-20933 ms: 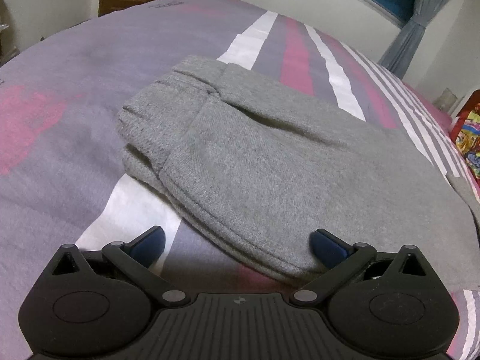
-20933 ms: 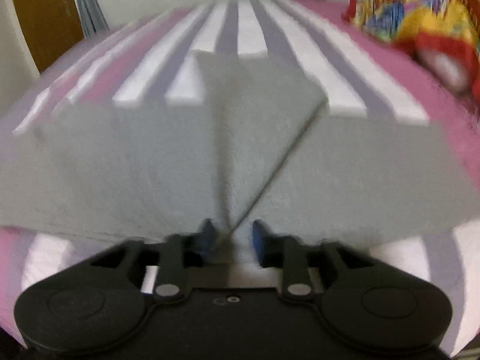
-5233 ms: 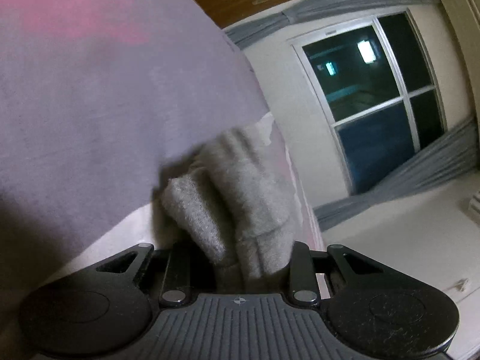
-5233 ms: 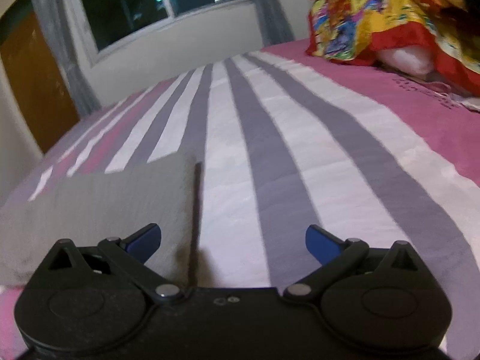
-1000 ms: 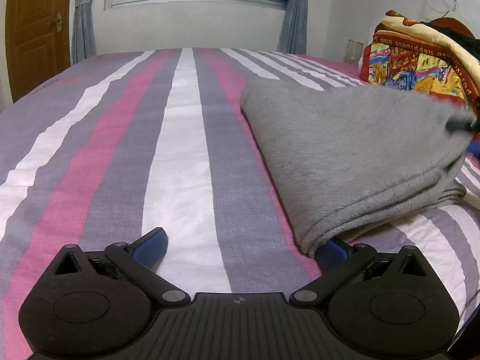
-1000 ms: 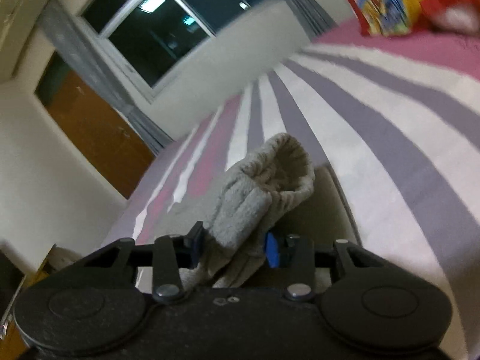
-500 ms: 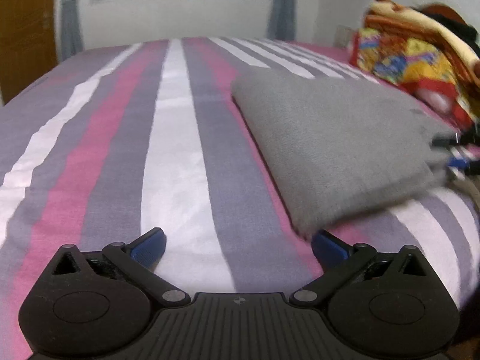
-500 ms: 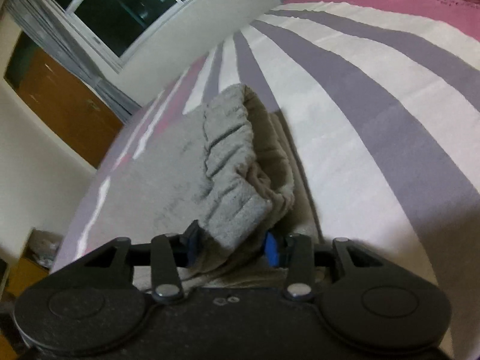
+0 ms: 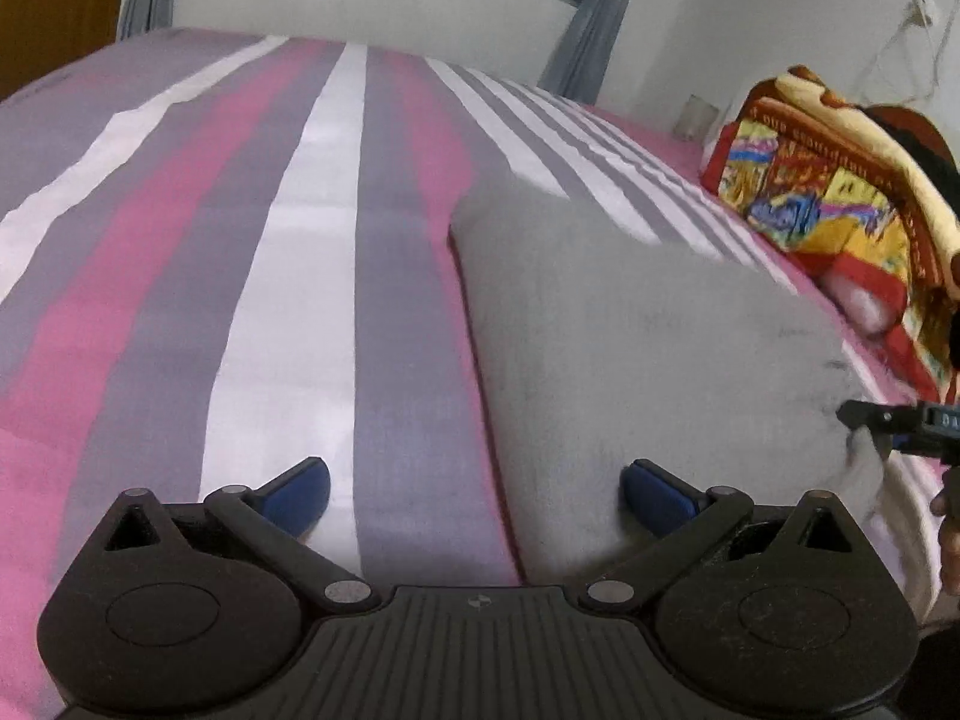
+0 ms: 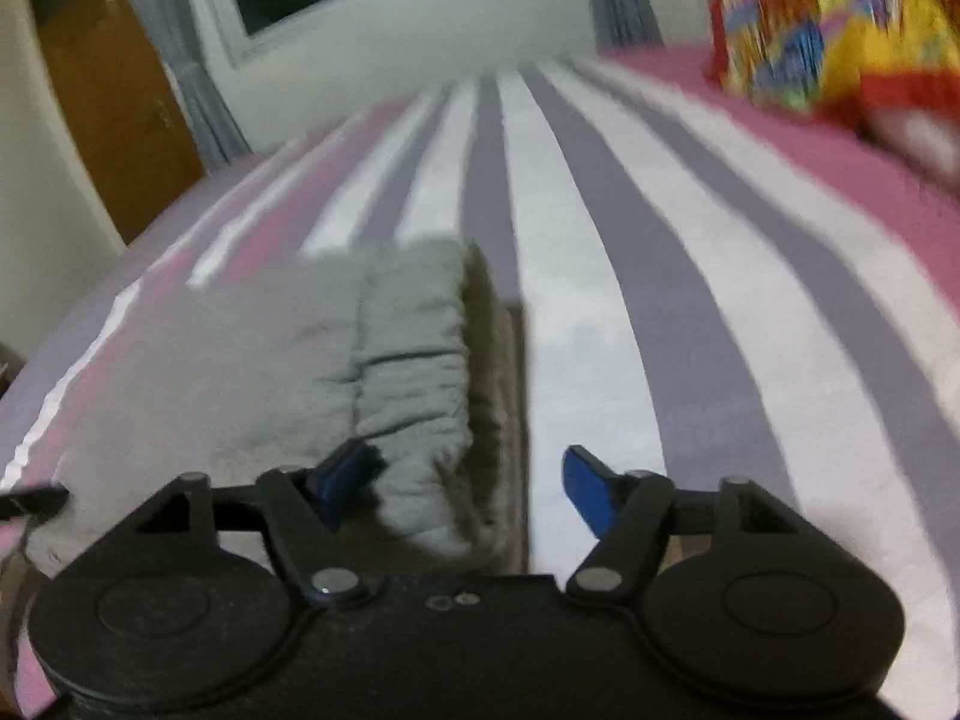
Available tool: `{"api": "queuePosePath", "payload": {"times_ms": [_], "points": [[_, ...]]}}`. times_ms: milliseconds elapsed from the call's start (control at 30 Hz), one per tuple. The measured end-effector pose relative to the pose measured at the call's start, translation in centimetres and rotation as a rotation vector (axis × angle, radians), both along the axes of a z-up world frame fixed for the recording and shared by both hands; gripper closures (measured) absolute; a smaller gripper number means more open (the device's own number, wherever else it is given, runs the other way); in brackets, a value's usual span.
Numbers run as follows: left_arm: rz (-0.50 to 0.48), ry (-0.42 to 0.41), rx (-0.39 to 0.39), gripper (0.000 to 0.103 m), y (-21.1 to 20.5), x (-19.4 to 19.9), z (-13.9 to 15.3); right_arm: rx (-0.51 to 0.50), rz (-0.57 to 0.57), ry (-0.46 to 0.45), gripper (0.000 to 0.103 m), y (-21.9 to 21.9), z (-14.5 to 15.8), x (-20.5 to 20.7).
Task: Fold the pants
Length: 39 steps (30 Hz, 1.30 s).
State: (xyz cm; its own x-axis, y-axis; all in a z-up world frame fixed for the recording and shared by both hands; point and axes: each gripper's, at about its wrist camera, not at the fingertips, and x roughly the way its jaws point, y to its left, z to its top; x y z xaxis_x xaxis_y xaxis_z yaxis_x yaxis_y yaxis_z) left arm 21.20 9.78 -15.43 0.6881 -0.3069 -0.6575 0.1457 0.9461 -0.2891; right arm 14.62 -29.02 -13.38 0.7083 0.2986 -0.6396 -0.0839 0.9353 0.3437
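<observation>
I read no brand or label anywhere; the blanket (image 9: 834,180) at the head of the bed (image 9: 300,240) carries a line of print along its top band, too small for me to make out

The pants (image 9: 648,360) lie folded into a grey block on the striped bed, their long side running along the stripes, away from me towards the window wall. In my right wrist view the gathered waistband (image 10: 414,372) runs the same way down the block's right edge

My left tool (image 9: 474,489) stands wide with nothing pinched; its right finger sits over the near edge of the pants, its left over bare sheet. My right tool (image 10: 468,480) has just been opening and holds nothing: the near end of the waistband lies loose between the spread fingers, the left finger just beside it, whether touching I cannot tell

Only the left view shows the block's smooth top and the right tool's tip at its far right corner. Only the right view shows the waistband's ribbing, the layered edge beneath it and the door (image 10: 114,102)
</observation>
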Motion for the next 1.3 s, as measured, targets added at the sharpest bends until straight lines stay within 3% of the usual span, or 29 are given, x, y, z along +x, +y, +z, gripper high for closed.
{"api": "queuePosePath", "payload": {"times_ms": [100,200,267,333,367,433,533,600,633,733,933,1033,1133,1300], "points": [[0.003,-0.077,-0.039,0.000,0.3,1.7,1.6,-0.010,0.020,-0.113,0.030,-0.1,2.6,0.2],[-0.017,-0.043,-0.011,0.000,-0.6,5.4,1.2,0.014,0.044,-0.160,0.030,0.2,3.6,2.4],[-0.049,0.046,0.042,0.000,-1.3,7.4,-0.4,-0.056,0.073,-0.112,0.030,1.7,2.4,4.4],[-0.043,0.026,0.033,0.000,-1.3,8.2,0.1,-0.117,0.092,0.021,0.027,2.4,0.1,6.8],[-0.046,-0.006,0.035,0.000,-1.4,8.4,0.7,-0.082,0.091,0.028,0.027,2.0,0.2,7.1],[-0.059,-0.064,0.014,0.000,-1.5,9.4,1.5,-0.054,0.093,-0.048,0.032,1.6,2.0,6.8],[-0.037,-0.025,0.062,0.000,-2.4,12.4,1.2,-0.015,0.108,-0.120,0.032,1.8,3.2,7.2],[-0.053,0.075,0.121,0.000,-3.3,14.4,-0.4,-0.126,0.129,-0.025,0.030,3.6,1.4,8.8],[-0.056,0.075,0.150,0.000,-3.8,14.6,-0.4,-0.142,0.136,0.016,0.029,3.8,0.1,9.6],[-0.049,0.060,0.191,0.000,-4.4,14.2,0.6,-0.067,0.107,0.023,0.029,3.0,0.2,9.6],[-0.047,0.001,0.295,0.000,-5.6,9.7,2.3,-0.054,0.114,-0.073,0.030,2.6,2.1,6.2],[-0.034,0.009,0.295,0.000,-5.5,9.0,2.5,-0.138,0.119,0.001,0.022,3.2,0.9,7.2],[-0.043,0.008,0.322,0.000,-6.2,8.1,3.1,-0.062,0.093,0.081,0.022,2.7,0.2,8.3],[-0.083,-0.019,0.384,0.000,-7.5,5.0,4.5,-0.095,0.108,-0.002,0.025,2.9,2.8,5.3]]}}
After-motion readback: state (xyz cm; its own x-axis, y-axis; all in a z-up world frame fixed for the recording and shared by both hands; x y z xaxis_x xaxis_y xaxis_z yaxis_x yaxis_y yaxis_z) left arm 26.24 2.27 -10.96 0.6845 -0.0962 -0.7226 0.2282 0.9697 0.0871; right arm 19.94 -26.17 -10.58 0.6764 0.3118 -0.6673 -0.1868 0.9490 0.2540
